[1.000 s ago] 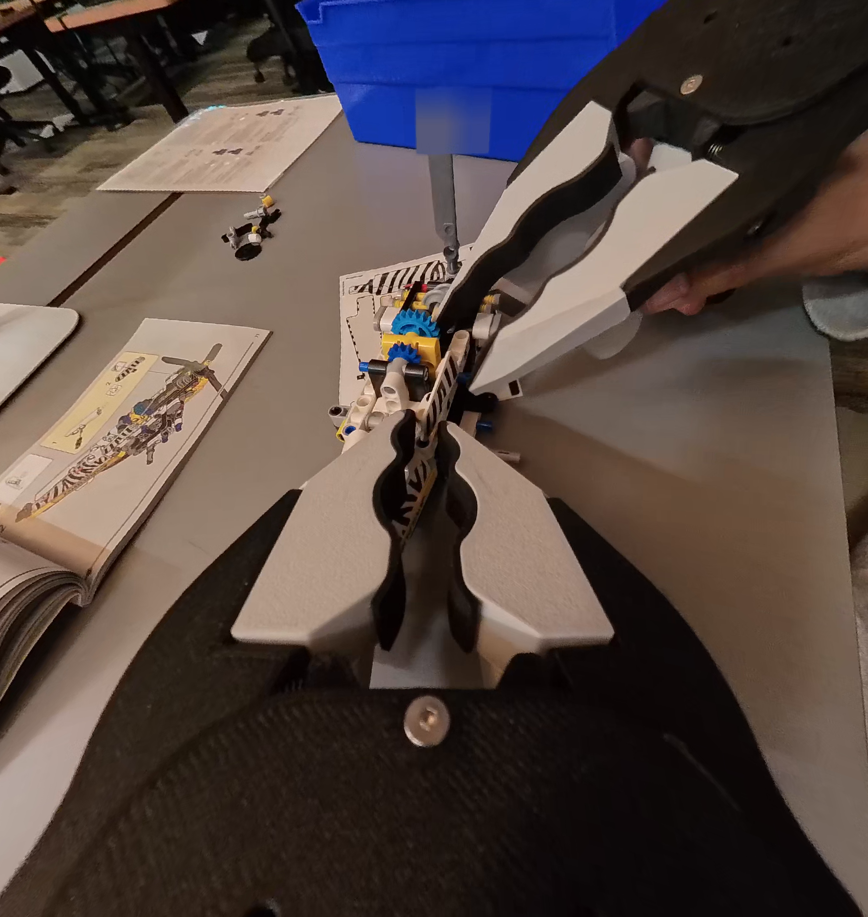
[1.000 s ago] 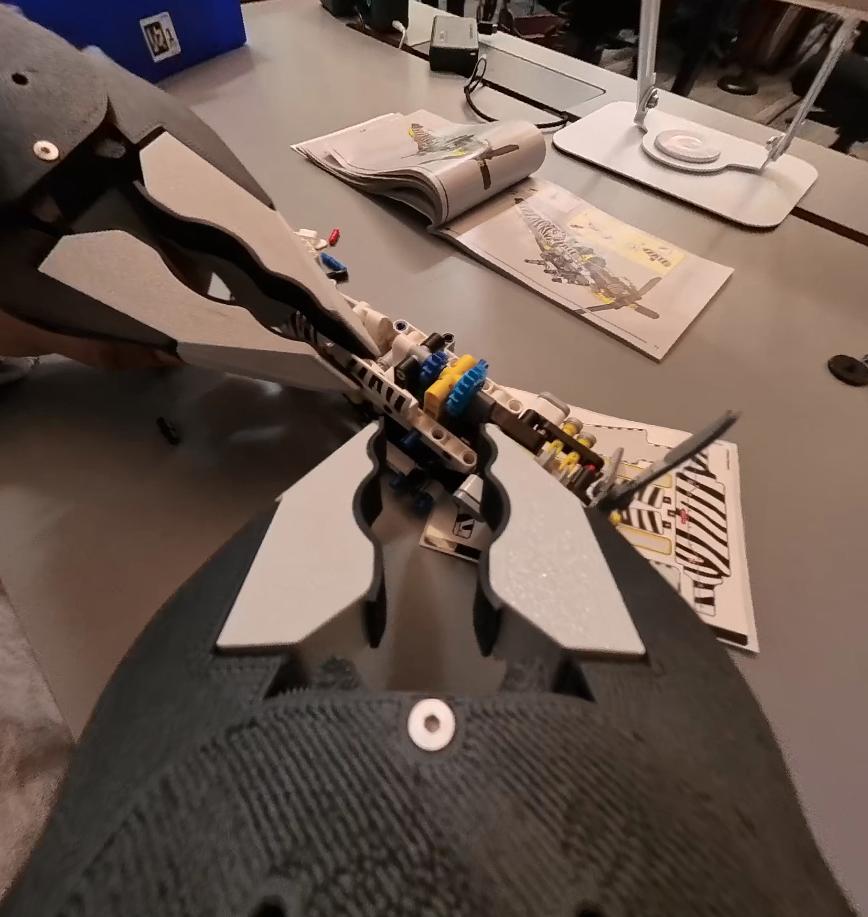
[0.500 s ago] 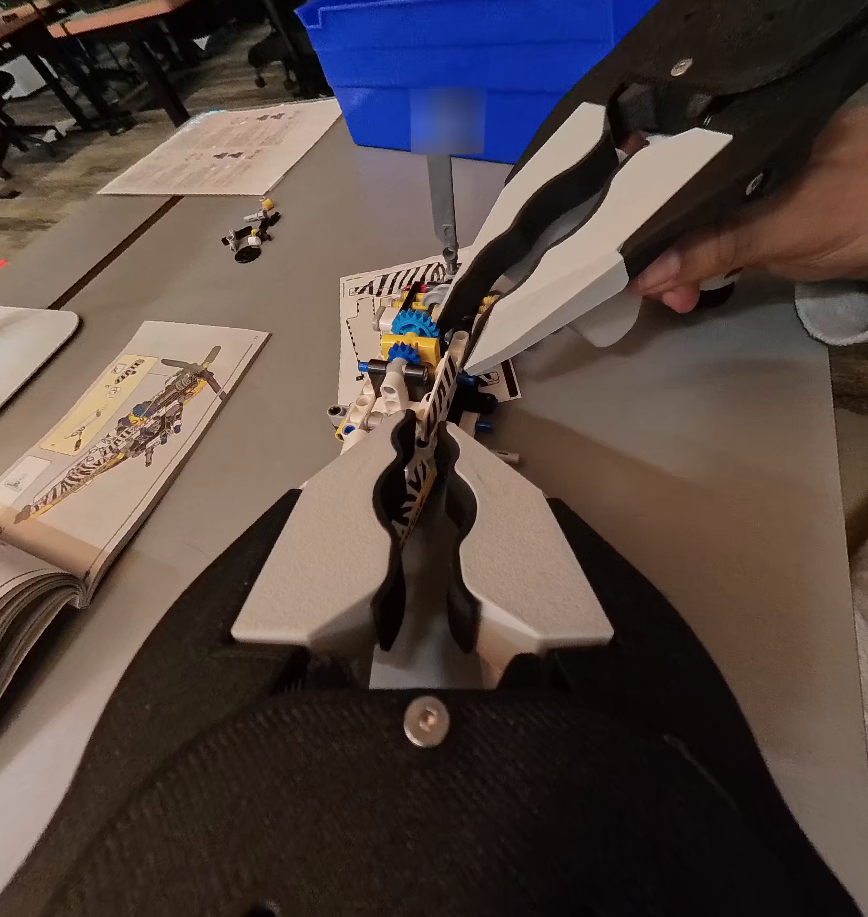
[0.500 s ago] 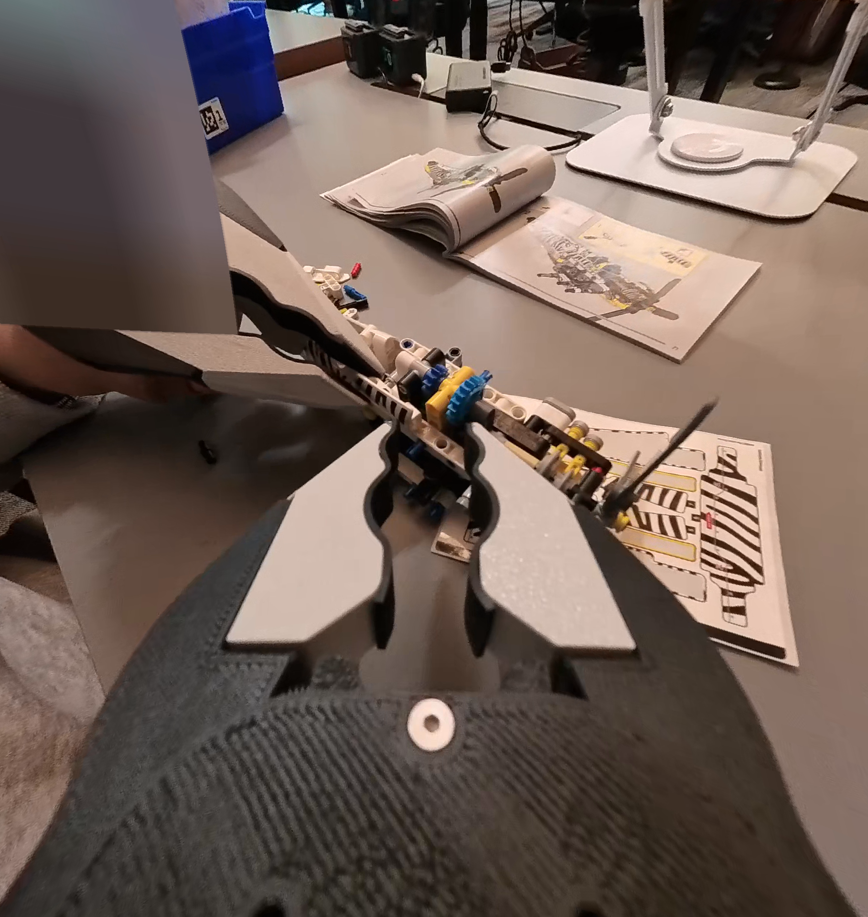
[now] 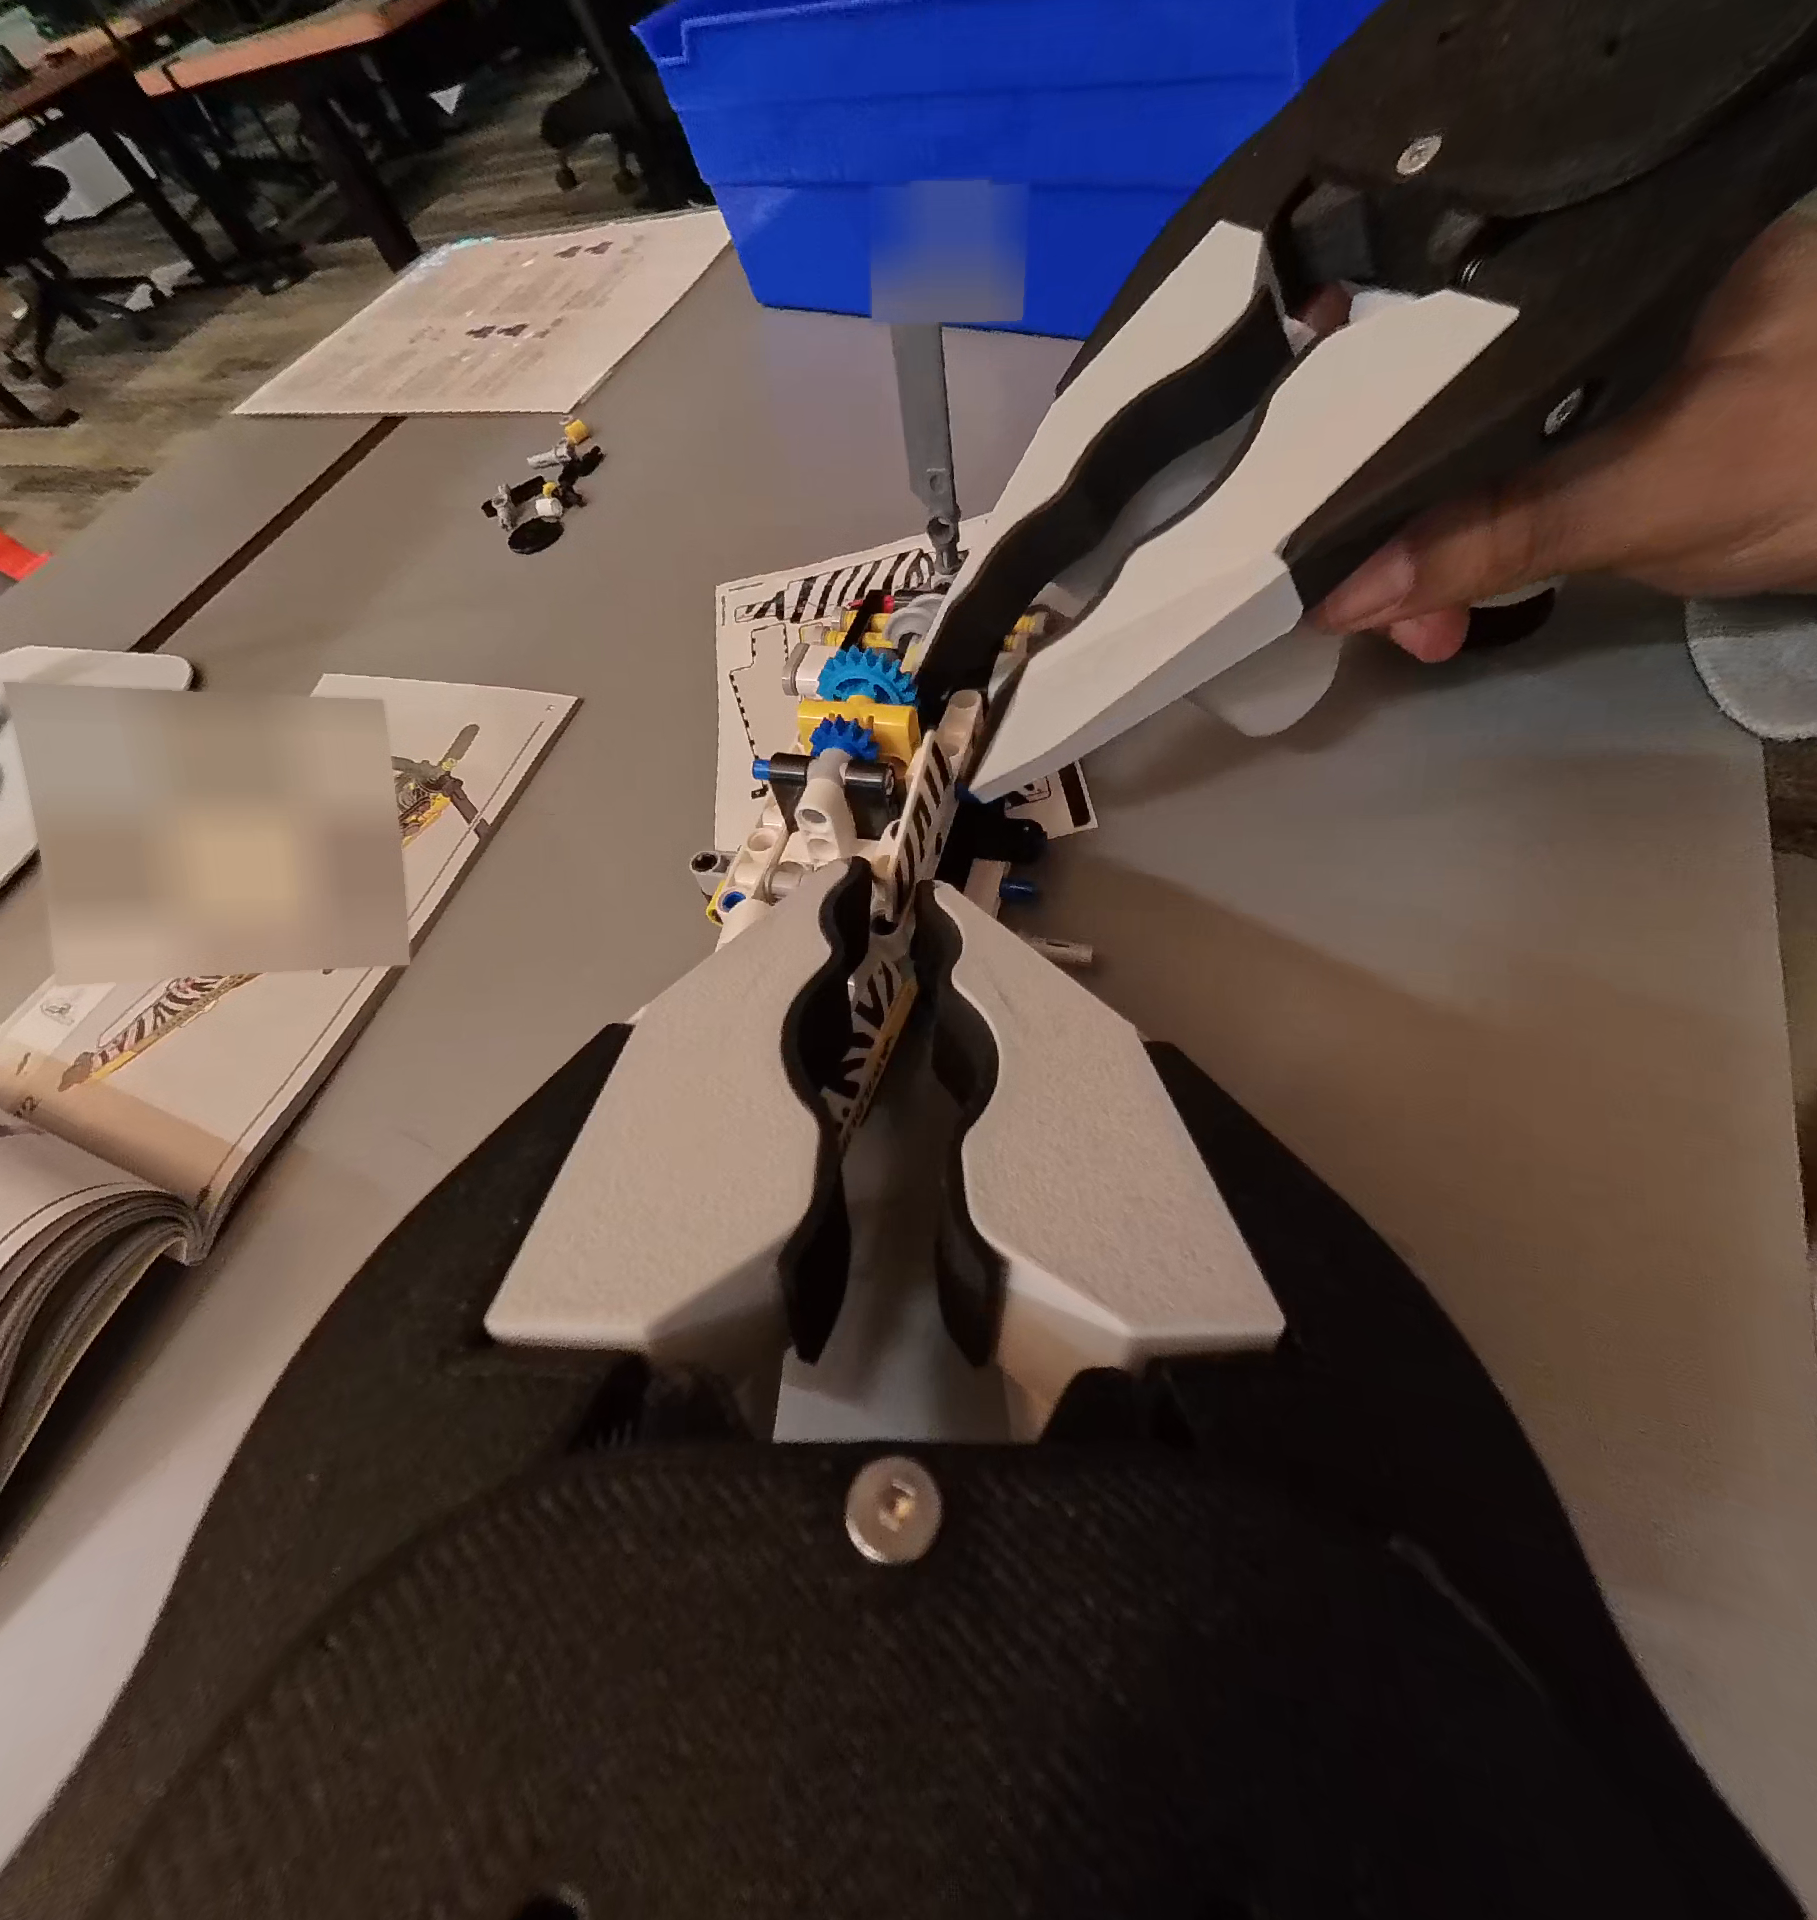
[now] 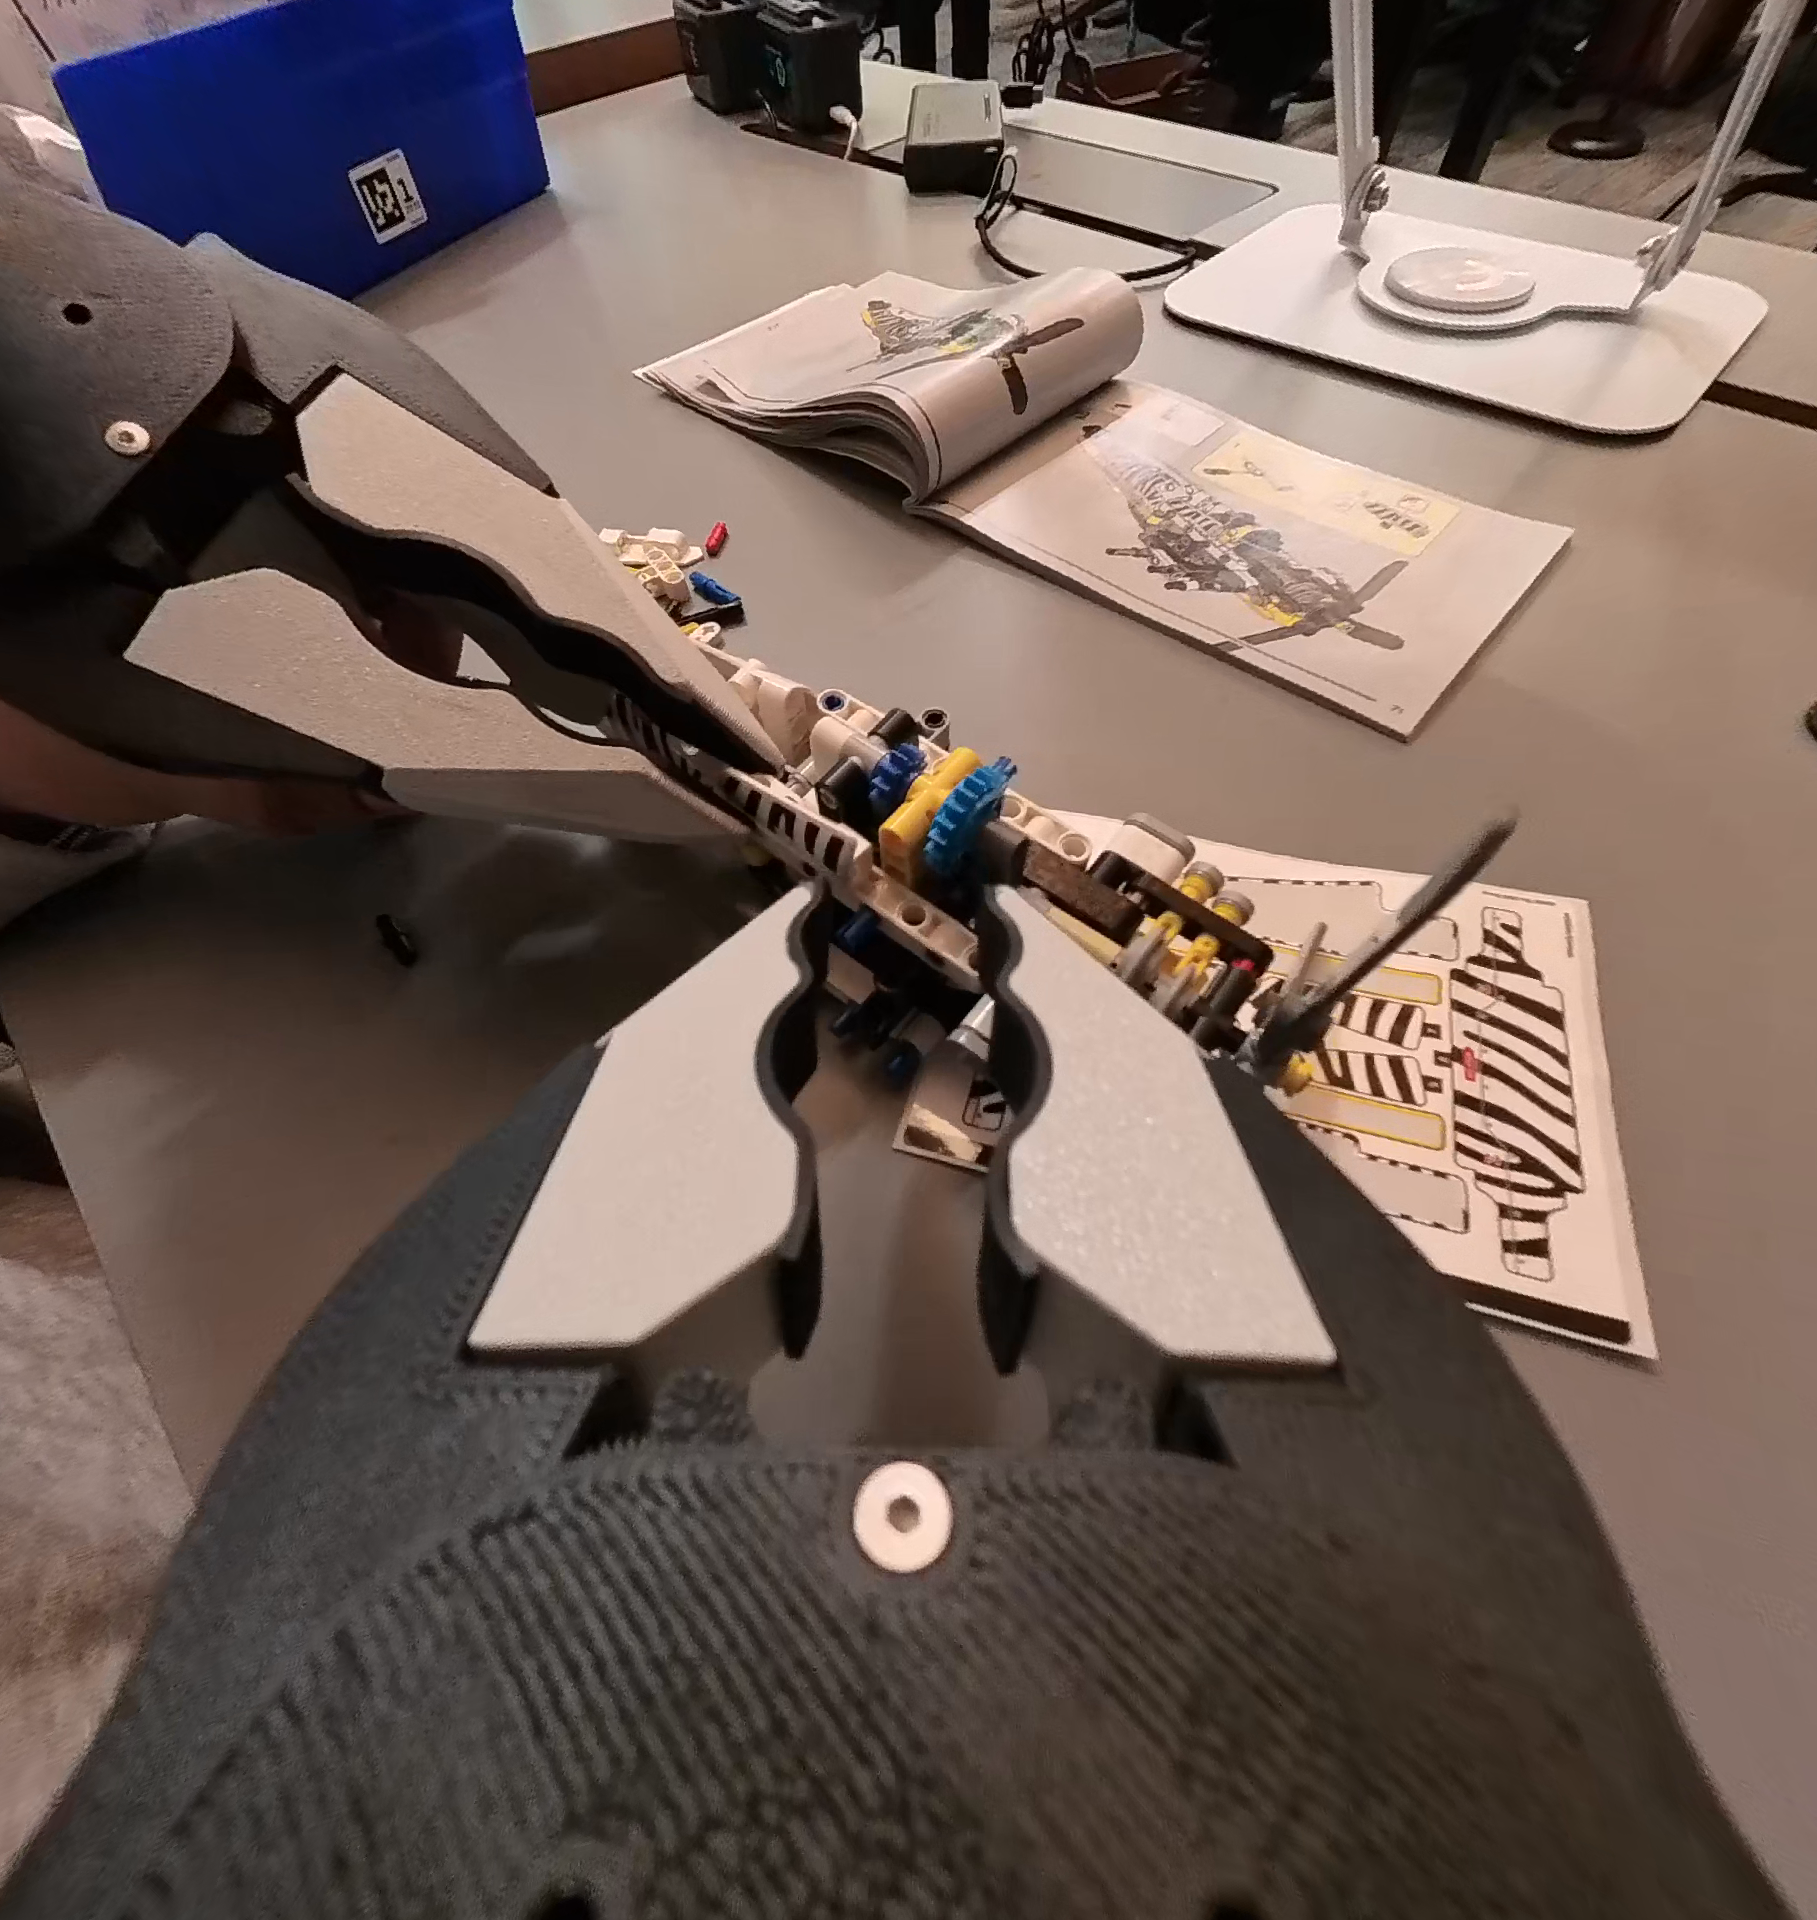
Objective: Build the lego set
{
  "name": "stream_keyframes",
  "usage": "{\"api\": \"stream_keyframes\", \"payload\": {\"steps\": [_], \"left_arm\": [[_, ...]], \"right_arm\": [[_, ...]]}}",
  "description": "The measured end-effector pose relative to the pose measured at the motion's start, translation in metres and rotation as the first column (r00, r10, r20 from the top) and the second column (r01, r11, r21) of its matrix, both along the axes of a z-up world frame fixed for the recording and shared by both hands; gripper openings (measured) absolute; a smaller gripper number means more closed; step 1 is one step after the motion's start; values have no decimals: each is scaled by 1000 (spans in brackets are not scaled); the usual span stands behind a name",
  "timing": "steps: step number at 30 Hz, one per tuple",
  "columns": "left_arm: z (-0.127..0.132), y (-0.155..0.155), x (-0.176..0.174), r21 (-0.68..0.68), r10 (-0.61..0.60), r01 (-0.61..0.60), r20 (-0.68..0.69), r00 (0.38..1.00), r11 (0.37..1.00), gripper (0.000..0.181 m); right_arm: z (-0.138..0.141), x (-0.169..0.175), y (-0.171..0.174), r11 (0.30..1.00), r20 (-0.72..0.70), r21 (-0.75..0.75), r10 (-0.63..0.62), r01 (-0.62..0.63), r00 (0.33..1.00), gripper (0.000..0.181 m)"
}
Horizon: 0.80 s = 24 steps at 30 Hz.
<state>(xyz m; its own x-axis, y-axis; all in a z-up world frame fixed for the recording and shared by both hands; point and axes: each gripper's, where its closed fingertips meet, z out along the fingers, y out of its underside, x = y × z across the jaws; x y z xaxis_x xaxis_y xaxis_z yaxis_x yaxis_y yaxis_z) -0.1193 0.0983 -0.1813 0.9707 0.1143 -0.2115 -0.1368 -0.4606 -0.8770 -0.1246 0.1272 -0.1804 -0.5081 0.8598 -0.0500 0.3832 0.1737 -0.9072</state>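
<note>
The lego model point(image 5: 852, 727) is a long white, black and yellow frame with blue gears, a zebra-striped tail beam and a grey rotor blade point(image 5: 925, 416). My left gripper point(image 5: 888, 904) is shut on the striped tail and holds the model just above the table. In the right wrist view the model point(image 6: 945, 821) runs from upper left to lower right, with the left gripper point(image 6: 748, 779) on its tail. My right gripper point(image 6: 899, 914) is half closed around the model's middle, at the white beam and the blue-pinned parts under it. It reaches in from the upper right in the left wrist view point(image 5: 961, 738).
A zebra sticker sheet point(image 6: 1486, 1091) lies under the model. An open instruction booklet point(image 6: 1247, 540) lies beyond it, with a white lamp base point(image 6: 1455, 301) behind. Blue bins point(image 5: 935, 104) stand at the far edge. Loose pieces point(image 6: 675, 561) and a small sub-assembly point(image 5: 540, 499) lie on the grey table. The tips of both grippers are at nearly the same place. The right tips stand about 25 cm off the small sub-assembly point(image 5: 540, 499).
The right gripper has shifted slightly at the model's side and its jaws have narrowed a little. The left gripper and the model have stayed where they were.
</note>
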Motion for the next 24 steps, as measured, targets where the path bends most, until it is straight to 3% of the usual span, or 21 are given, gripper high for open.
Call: {"api": "stream_keyframes", "payload": {"steps": [24], "left_arm": [[1,1,-2,5,6,-6,-2,1000,1000,6]], "right_arm": [[1,-2,2,1000,4,-16,-10,10,1000,28]]}}
